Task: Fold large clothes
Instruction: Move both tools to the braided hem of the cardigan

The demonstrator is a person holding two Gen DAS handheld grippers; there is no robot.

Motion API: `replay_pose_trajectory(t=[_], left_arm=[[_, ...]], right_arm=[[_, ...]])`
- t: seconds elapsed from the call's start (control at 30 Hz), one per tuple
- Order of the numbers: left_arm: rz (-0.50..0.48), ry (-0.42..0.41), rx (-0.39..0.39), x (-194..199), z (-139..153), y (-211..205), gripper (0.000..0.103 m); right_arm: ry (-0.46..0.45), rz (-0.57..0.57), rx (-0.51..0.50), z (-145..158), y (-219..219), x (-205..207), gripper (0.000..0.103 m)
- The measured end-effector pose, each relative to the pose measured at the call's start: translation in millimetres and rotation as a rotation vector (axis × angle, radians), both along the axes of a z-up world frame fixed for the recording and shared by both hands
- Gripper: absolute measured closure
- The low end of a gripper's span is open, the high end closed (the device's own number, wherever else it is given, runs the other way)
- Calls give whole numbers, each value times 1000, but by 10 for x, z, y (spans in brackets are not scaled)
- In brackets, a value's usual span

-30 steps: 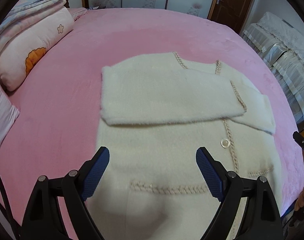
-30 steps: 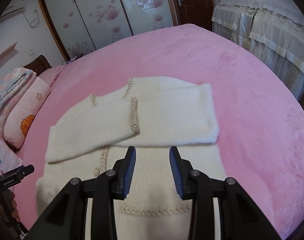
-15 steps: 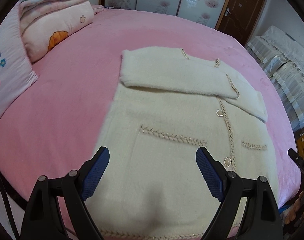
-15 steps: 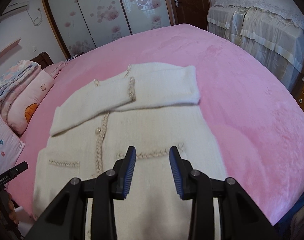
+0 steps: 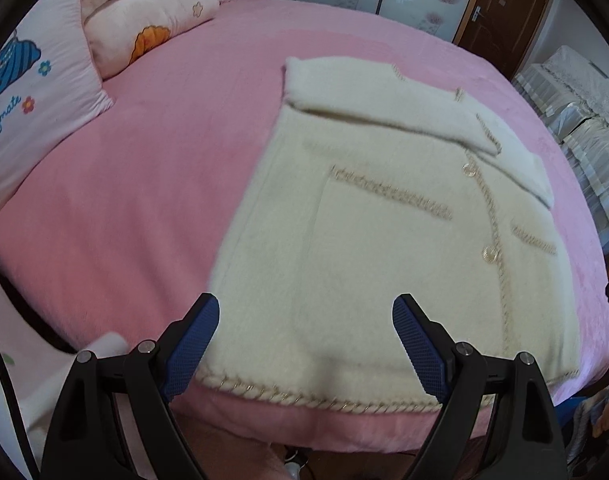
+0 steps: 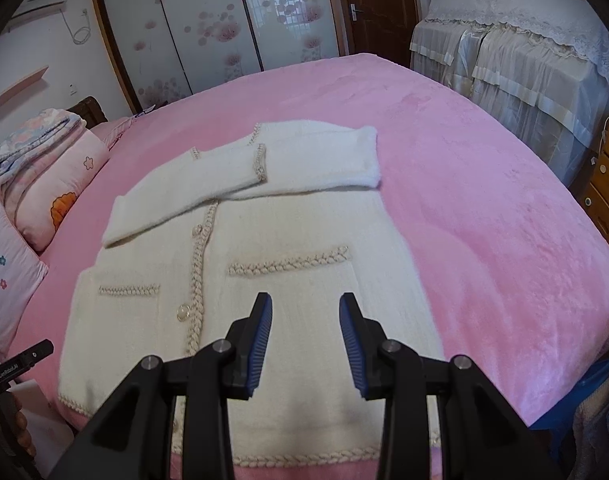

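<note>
Behind right gripper [image 6: 305,312], cardigan [image 6: 288,240] hem perhaps hidden

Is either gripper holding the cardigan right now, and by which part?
Neither. The left gripper and right gripper hover open above the cardigan, near its hem.

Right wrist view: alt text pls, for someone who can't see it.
A cream knit cardigan lies flat on a pink bedspread, both sleeves folded across its chest and its braid-trimmed hem nearest the camera. The right gripper hangs over the lower front, jaws partly open and empty. Pillows sit at left.
</note>
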State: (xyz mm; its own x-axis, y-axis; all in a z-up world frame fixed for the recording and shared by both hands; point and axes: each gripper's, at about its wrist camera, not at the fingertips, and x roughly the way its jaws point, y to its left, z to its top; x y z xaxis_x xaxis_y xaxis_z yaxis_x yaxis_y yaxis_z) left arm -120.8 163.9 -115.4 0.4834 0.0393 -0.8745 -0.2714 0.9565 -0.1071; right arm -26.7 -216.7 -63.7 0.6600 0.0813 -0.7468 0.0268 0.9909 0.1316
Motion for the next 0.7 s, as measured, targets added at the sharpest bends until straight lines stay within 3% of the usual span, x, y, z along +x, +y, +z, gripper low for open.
replay_pose_trajectory(t=[0.37,0.7], left_arm=[[5,113,30,-264,-525,228,15],[-55,91,2,-327,-782,416,15]], right_arm=[[101,-1,-17,-331,-106,-330,68],[140,-29,27,-557,-348,-476,68]])
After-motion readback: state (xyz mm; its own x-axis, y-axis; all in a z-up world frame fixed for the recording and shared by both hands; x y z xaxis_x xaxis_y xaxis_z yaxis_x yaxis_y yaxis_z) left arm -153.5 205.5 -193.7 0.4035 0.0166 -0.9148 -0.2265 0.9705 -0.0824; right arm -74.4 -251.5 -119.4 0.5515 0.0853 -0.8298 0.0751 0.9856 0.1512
